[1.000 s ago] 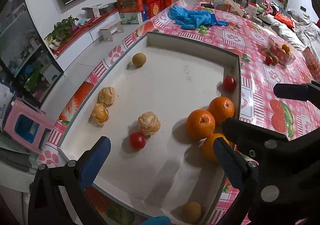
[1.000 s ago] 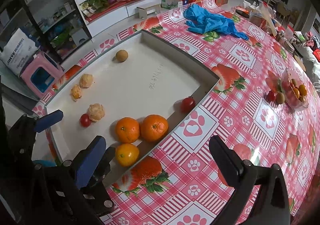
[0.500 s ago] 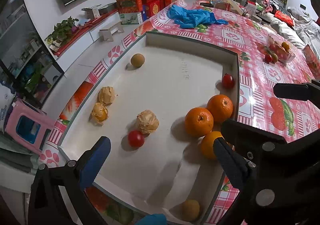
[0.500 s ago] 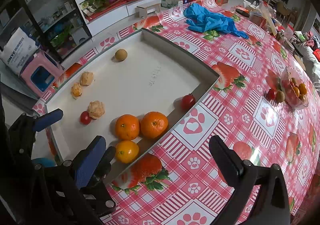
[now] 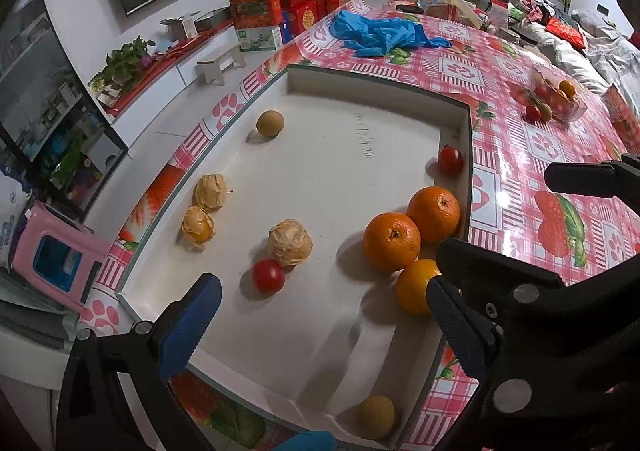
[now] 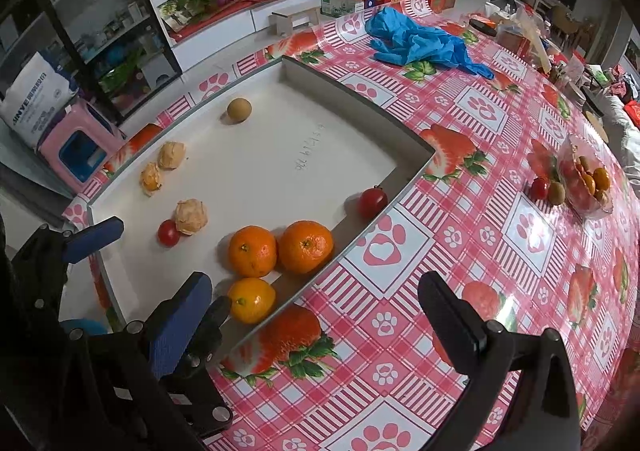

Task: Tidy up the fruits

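A white tray (image 5: 344, 155) (image 6: 280, 139) lies on the pink tablecloth. In it are three oranges (image 5: 392, 241) (image 6: 252, 251) near its right wall, two cherry tomatoes (image 5: 268, 275) (image 5: 450, 159), three papery husked fruits (image 5: 290, 242) and two brown round fruits (image 5: 270, 123) (image 5: 375, 417). My left gripper (image 5: 320, 315) is open and empty above the tray's near end, a tomato just ahead of it. My right gripper (image 6: 320, 323) is open and empty over the tray's near right edge. Its left finger (image 6: 180, 327) is close to the smallest orange (image 6: 251, 299).
A clear bowl of mixed fruit (image 6: 586, 181) stands at the far right, with a tomato (image 6: 539, 188) and a kiwi (image 6: 556, 193) beside it. Blue gloves (image 6: 416, 41) lie at the table's far end. Red boxes, a plant and a pink stool lie beyond the table's left edge.
Both grippers have drifted slightly, so the fruit sits a little lower and nearer in the right wrist view. No fruit has moved. Both stay open.
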The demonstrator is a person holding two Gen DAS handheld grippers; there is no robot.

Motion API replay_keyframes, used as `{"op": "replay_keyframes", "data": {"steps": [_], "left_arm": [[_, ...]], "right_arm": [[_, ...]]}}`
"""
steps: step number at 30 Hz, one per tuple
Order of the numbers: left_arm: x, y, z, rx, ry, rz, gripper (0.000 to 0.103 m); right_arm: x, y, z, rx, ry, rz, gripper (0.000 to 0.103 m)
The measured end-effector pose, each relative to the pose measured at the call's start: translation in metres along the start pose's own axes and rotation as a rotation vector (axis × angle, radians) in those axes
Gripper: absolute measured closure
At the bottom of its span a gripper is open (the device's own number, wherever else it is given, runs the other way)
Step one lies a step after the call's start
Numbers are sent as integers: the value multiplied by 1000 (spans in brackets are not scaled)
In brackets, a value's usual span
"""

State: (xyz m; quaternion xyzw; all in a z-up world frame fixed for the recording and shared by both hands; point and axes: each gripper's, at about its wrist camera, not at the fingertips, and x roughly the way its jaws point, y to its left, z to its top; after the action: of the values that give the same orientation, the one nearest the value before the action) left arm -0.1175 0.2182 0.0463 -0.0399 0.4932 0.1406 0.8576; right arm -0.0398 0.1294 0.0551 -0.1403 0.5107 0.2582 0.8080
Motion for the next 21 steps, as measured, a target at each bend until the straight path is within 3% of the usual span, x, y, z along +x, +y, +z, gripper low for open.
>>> {"op": "replay_keyframes", "data": {"steps": [15,21], "left_arm": [[0,-1,-1,-2,3,-2,0],[-5,-2,-5,18,-32,7,0]], "right_arm": [[-1,1,-1,0,-1,0,0],[-1,1,-1,1,0,0,0]]}}
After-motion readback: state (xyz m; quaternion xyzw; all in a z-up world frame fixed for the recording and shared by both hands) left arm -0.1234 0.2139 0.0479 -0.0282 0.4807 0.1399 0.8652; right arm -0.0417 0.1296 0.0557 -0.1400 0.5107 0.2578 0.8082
